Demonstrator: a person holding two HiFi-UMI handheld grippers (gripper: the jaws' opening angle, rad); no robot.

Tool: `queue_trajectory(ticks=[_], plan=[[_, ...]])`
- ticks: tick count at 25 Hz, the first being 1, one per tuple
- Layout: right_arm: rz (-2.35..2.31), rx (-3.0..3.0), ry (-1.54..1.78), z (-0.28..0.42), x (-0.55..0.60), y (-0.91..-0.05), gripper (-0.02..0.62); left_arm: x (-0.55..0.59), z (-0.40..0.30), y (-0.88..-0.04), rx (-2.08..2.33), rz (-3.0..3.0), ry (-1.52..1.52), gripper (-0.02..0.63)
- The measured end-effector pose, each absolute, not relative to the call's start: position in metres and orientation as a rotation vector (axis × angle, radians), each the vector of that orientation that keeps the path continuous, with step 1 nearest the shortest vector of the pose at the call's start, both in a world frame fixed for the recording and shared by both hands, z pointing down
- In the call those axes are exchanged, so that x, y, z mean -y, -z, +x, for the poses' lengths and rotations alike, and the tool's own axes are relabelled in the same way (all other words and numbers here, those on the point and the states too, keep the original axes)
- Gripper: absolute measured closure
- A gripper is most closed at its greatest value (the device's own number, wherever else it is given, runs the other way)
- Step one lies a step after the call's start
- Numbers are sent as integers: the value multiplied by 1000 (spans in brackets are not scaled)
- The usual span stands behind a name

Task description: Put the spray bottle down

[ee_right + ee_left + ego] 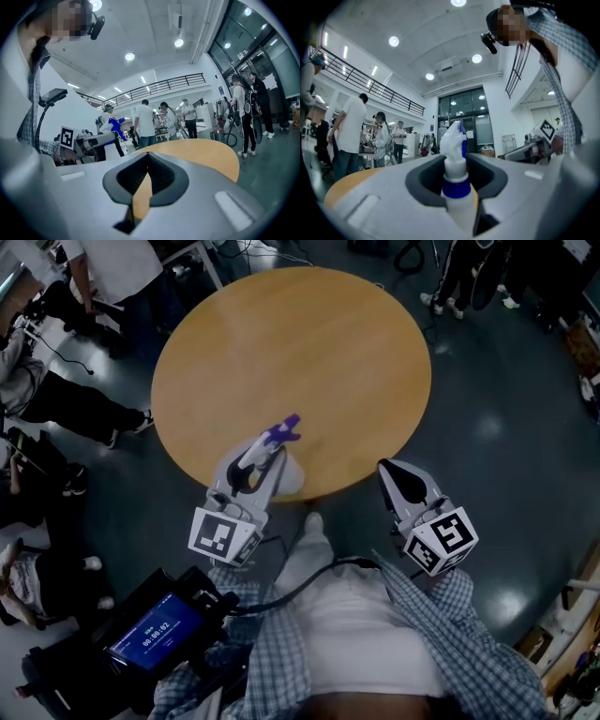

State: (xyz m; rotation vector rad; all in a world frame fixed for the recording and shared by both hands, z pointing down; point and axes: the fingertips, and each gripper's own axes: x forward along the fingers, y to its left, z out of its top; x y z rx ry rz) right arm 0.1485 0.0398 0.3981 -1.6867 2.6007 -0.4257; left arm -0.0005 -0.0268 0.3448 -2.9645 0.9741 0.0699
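The spray bottle [284, 432] has a white body and a purple-blue trigger head. My left gripper [274, 454] is shut on it and holds it upright over the near edge of the round wooden table [300, 343]. In the left gripper view the bottle's neck and blue collar [456, 185] sit between the jaws of the left gripper [457, 174]. My right gripper [385, 469] hovers at the table's near right edge. In the right gripper view the right gripper [147, 157] is shut, its pads meeting at the tips with nothing between them. The bottle [117, 125] also shows there at the left.
Several people stand beyond the table's far left edge [103, 277], and another stands at the far right [464, 273]. A device with a lit screen [155, 629] hangs at my lower left, with a cable running from it. Dark floor surrounds the table.
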Motion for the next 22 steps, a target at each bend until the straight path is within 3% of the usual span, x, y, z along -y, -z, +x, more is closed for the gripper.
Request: queue_trajectory(ticks=[12, 22], plan=[[-1743, -2640, 466, 126, 41, -405, 593, 113, -5, -386, -925, -3051, 33, 486], [-1796, -2641, 507, 121, 42, -406, 592, 122, 1, -392, -867, -3087, -9, 486]])
